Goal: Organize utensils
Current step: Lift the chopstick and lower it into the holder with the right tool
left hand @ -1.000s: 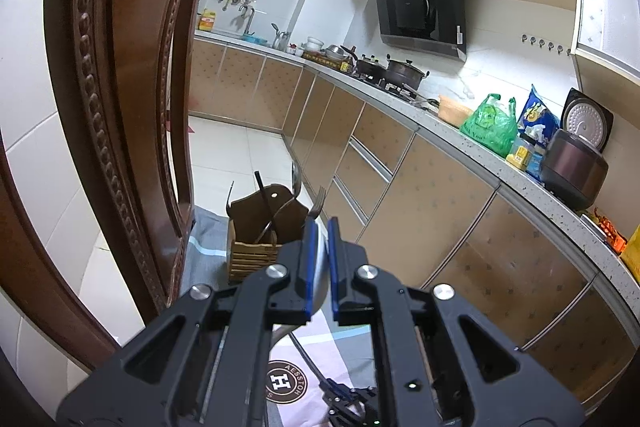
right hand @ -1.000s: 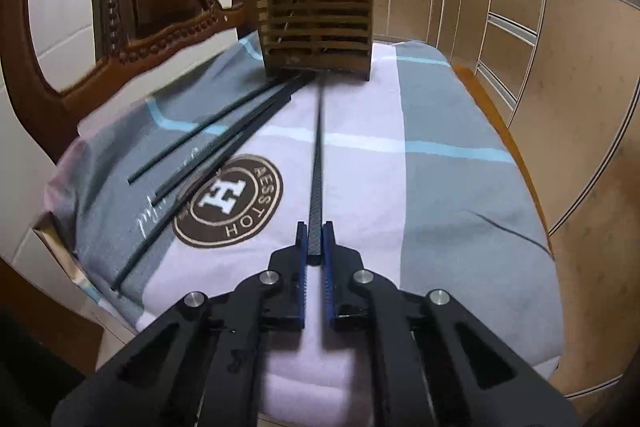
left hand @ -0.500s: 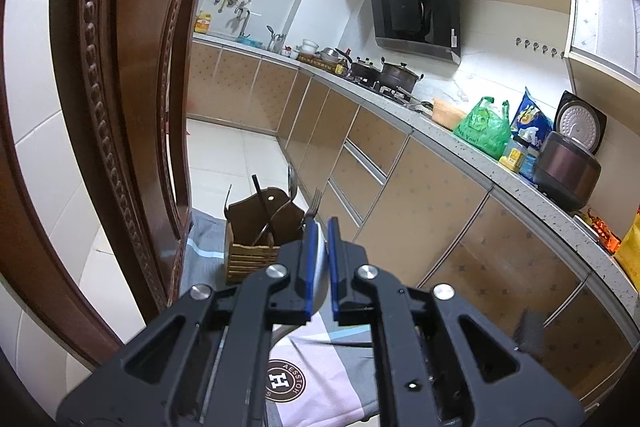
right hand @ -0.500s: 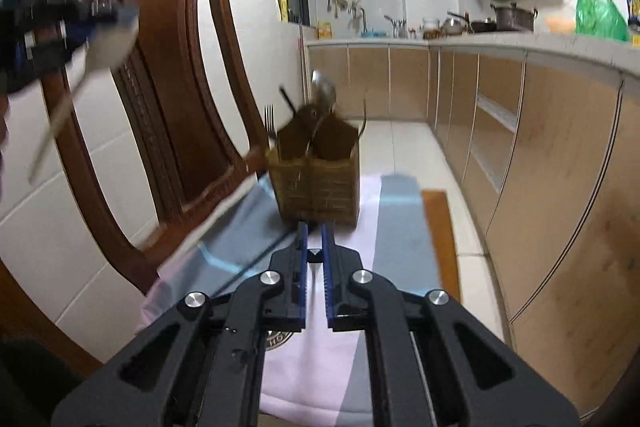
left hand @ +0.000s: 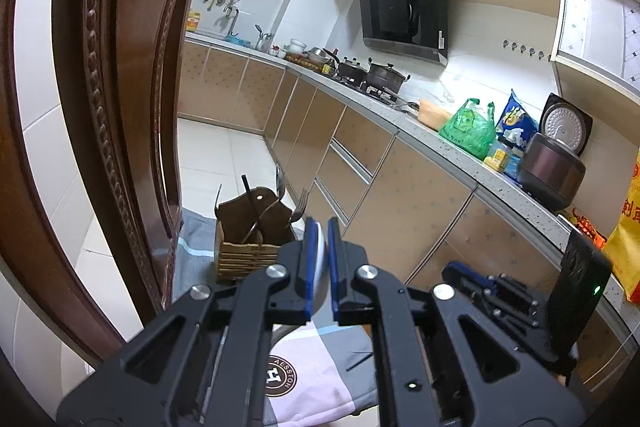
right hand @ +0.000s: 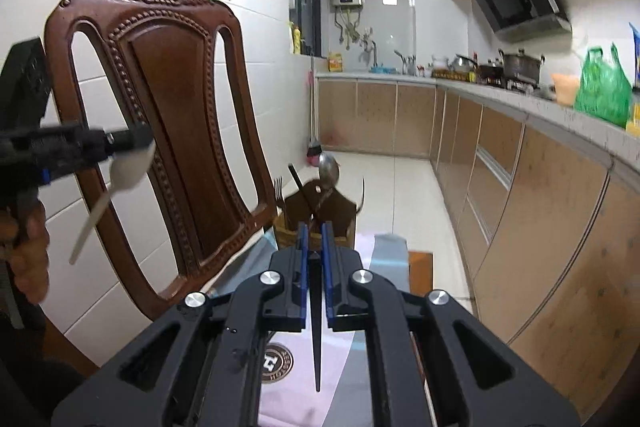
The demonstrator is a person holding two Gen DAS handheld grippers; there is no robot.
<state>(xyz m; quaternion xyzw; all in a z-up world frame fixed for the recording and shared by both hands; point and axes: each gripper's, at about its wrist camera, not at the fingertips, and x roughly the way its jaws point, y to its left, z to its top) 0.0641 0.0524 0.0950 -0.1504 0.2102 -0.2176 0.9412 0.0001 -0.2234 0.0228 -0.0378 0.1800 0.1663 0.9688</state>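
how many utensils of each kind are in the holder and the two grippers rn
forks: 2, both in the holder
metal spoon: 1, in the holder
white spoon: 1, in the left gripper
black chopsticks: 2, one in the right gripper, one in the holder
total: 6

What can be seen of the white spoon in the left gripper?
The spoon is plain white, plastic-looking, with an oval bowl and a thin straight handle. The left gripper is shut on the bowl, so the handle hangs free, slanting down toward the hand, in front of the chair. Nothing else touches it. The left wrist view shows only a white sliver.
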